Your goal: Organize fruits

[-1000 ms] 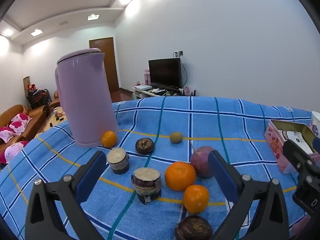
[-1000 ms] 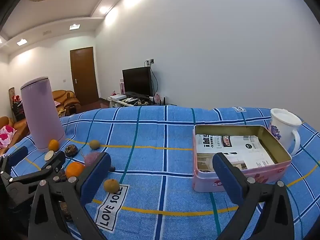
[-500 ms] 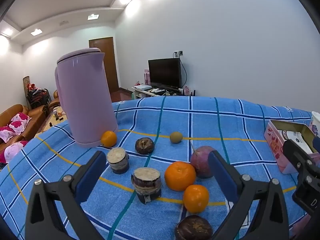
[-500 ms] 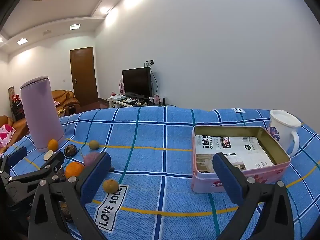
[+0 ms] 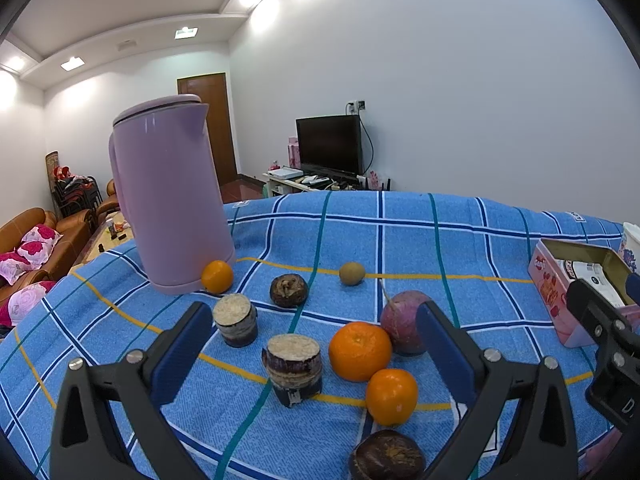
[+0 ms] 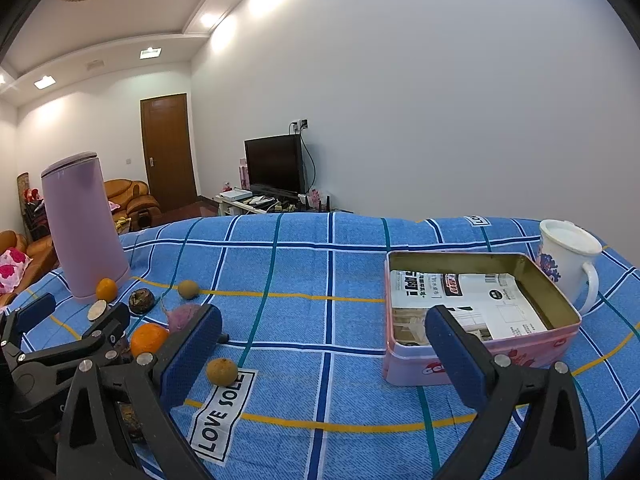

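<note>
Both tongs are released and hold nothing: the left gripper (image 5: pixel 314 346) hovers with its jaws wide over the fruit scattered toward the left edge of the blue checked tablecloth (image 6: pixel 328 280), and the right gripper (image 6: pixel 324 348) hangs equally spread between that cluster and the pink tin (image 6: pixel 472 364) near the right edge. The likeliest slip is a rollaway, since the large orange (image 5: pixel 359 351), the small orange (image 5: pixel 391 396) and the purple radish (image 5: pixel 404 327) sit touching, so jaws closing on one could knock its neighbours across the cloth. A sewn label on the cloth reads "LOVE SOLE" (image 6: pixel 222 416); the tin's lettering and the printed packets inside it are too small to make out.
</note>
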### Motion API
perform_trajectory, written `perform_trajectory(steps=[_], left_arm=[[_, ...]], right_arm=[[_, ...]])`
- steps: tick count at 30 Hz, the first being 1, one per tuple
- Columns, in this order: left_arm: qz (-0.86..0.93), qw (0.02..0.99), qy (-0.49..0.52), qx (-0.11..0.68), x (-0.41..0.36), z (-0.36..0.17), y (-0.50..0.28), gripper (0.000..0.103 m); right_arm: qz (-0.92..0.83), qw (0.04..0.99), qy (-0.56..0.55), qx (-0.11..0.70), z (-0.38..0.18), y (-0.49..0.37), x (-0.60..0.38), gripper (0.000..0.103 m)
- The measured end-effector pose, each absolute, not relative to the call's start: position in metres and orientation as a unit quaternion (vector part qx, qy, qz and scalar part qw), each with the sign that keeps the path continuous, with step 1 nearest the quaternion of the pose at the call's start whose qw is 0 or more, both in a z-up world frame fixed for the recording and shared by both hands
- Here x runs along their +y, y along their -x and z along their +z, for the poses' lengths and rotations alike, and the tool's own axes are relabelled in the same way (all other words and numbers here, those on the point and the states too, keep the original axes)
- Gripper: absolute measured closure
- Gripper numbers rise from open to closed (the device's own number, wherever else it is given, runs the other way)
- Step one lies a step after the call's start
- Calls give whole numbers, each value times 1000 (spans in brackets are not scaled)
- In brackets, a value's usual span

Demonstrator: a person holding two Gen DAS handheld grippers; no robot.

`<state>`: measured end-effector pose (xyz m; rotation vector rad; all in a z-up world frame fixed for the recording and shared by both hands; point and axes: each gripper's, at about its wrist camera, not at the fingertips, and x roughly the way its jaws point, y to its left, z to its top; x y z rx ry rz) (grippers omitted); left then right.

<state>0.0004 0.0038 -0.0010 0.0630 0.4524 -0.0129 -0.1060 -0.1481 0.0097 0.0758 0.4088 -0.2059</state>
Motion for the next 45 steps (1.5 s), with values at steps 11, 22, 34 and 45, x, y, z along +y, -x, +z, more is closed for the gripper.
perform_trajectory(steps=[11, 22, 34, 45], left_arm=[[-10, 973, -32, 228, 3, -3, -1, 0], [-9, 973, -31, 228, 3, -3, -1, 0], [-9, 973, -30, 229, 3, -3, -1, 0], [-10, 973, -31, 230, 3, -3, -1, 0]], right_arm=[[-100, 973, -39, 206, 9, 104, -148, 1], [-98, 973, -36, 208, 9, 105, -147, 1], [-98, 972, -36, 210, 9, 105, -147, 1], [-99, 973, -35, 208, 9, 106, -147, 1]])
